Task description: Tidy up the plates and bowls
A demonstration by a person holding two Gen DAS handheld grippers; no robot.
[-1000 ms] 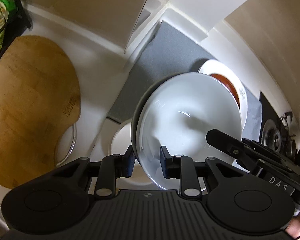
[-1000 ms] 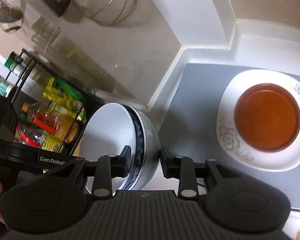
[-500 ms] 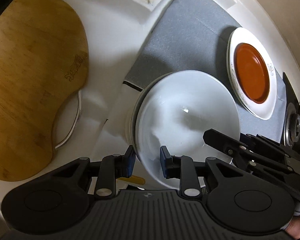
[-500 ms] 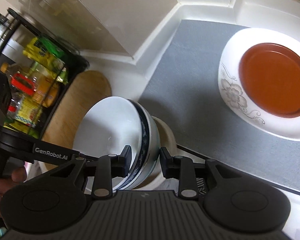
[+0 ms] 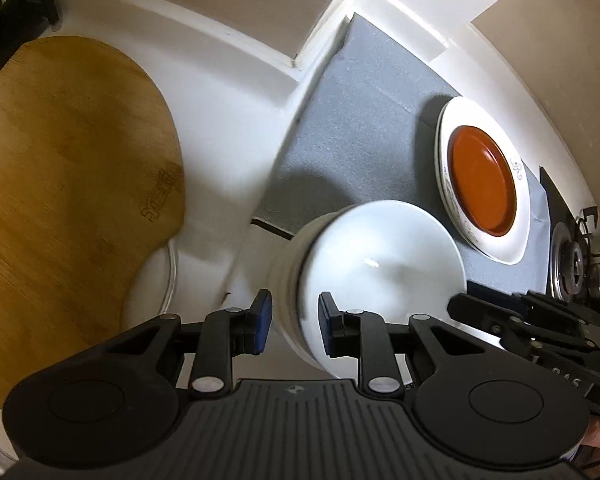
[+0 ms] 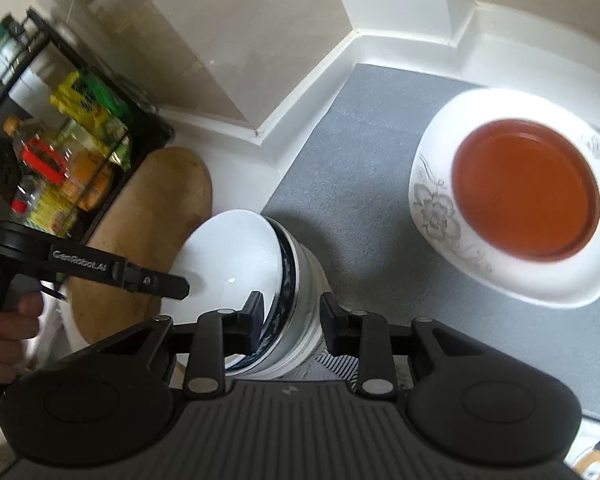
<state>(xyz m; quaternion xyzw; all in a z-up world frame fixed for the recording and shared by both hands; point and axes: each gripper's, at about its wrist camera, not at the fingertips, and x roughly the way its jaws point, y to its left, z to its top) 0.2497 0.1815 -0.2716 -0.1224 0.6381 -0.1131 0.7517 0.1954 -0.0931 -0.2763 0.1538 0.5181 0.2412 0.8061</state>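
Observation:
A stack of white bowls (image 5: 380, 264) with a blue-patterned rim (image 6: 236, 264) rests on the counter at the near edge of the grey mat (image 5: 364, 120). My left gripper (image 5: 294, 322) is open, its pads apart on either side of the stack's rim. My right gripper (image 6: 290, 320) is open too, straddling the opposite rim, its right pad clear of the bowl. A white floral plate (image 5: 516, 236) holding a red-brown dish (image 5: 482, 184) lies on the mat (image 6: 356, 176) to the right; both show in the right wrist view (image 6: 432, 208) (image 6: 524, 188).
A wooden cutting board (image 5: 64, 184) lies on the left (image 6: 148, 240). A black rack with bottles and packets (image 6: 60, 160) stands at the far left. A stove burner (image 5: 572, 268) is at the right edge. White wall trim borders the back.
The bowls went down from tilted in the air onto the lower bowl at the mat's edge. Both grippers have opened and let go of the rim.

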